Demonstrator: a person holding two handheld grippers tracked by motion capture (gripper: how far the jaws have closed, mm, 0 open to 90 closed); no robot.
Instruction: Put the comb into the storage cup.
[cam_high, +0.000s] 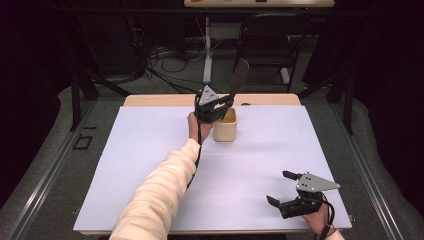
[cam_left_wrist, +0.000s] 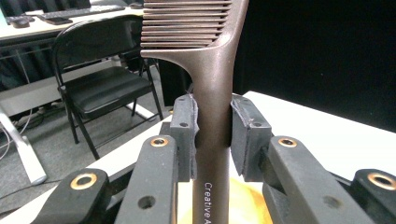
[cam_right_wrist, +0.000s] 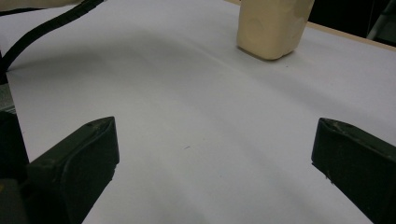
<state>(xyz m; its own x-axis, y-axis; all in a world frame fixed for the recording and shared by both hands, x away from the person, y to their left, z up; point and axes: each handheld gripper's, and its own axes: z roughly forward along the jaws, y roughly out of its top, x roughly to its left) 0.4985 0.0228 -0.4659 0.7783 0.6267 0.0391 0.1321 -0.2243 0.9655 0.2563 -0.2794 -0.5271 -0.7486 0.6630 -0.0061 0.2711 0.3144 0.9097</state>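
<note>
Comb upright above cup rim

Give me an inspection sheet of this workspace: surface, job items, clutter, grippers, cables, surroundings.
Surface: white sheet over a wooden table.
Job's things: brown comb held upright over the beige cup.
Clutter: nothing seen.
Grippers: left gripper shut on the comb's handle; right gripper open, resting near the front right.
Cables: one trails along the left sleeve; more on the floor behind.
Surroundings: folding chair, dark curtains.
</note>
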